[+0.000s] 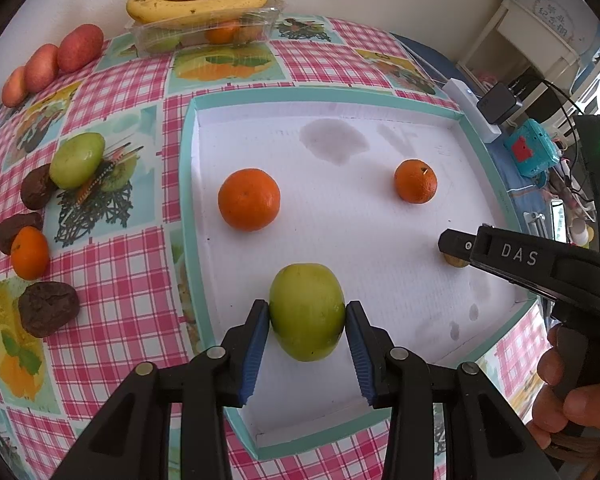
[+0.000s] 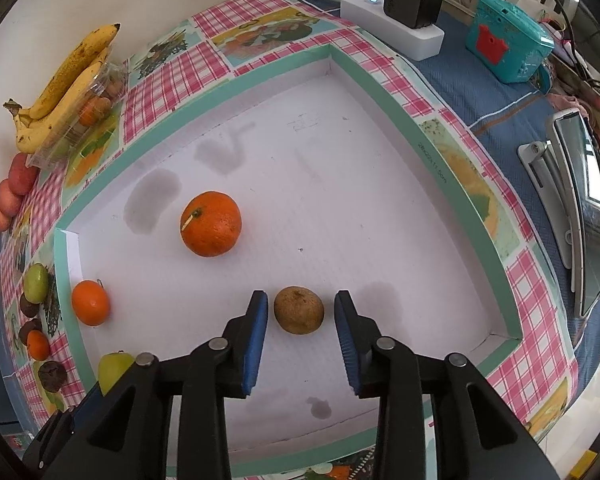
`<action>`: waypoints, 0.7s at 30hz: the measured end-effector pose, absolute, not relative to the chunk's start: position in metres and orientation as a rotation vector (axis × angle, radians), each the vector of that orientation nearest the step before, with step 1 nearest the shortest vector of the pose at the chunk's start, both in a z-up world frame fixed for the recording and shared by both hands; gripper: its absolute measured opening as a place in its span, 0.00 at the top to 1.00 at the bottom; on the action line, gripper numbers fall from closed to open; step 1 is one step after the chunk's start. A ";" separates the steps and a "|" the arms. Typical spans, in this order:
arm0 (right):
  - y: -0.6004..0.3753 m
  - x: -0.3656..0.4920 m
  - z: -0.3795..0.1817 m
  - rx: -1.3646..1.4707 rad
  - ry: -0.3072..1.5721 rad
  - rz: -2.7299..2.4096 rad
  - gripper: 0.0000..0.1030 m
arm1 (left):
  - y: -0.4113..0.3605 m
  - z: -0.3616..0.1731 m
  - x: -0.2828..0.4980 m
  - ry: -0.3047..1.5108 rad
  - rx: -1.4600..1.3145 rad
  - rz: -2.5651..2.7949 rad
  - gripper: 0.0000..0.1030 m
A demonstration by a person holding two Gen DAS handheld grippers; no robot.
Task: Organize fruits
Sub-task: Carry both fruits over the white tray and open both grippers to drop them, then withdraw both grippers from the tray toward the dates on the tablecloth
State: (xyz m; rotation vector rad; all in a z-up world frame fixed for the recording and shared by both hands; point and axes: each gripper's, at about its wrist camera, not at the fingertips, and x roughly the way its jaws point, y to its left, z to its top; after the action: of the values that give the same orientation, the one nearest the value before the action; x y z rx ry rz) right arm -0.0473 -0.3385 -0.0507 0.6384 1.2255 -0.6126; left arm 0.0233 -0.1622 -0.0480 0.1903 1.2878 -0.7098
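Left hand-held gripper (image 1: 307, 316) has its blue pads clamped on a green apple (image 1: 307, 310) over the white tray (image 1: 188, 184) near its front edge. Right hand-held gripper (image 2: 301, 312) sits spread wide around a brown fruit (image 2: 299, 309) on the tray floor (pads not touching it), with two oranges (image 1: 249, 199) lying further back.

My left gripper (image 1: 307, 314) clamps a green apple (image 1: 307, 310) between both pads inside the white tray (image 1: 340, 92); two oranges (image 1: 249, 199) lie beyond my fingertips (image 1: 260, 312), well apart.
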 end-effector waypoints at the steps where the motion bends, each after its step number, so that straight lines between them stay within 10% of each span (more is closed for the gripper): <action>1: -0.339 -0.048 -0.049 0.636 1.221 -0.611 0.60 | -0.162 -0.047 0.023 1.283 0.191 -0.714 0.58; 21: -0.335 -0.042 -0.026 0.588 1.090 -0.580 0.11 | -0.106 -0.001 0.057 1.140 0.096 -0.471 0.33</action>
State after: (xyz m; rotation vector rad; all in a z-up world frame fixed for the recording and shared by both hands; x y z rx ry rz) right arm -0.0418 -0.3347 -0.0261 0.5883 1.0898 -0.5800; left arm 0.0573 -0.1063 -0.0010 0.0964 1.1396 -0.4712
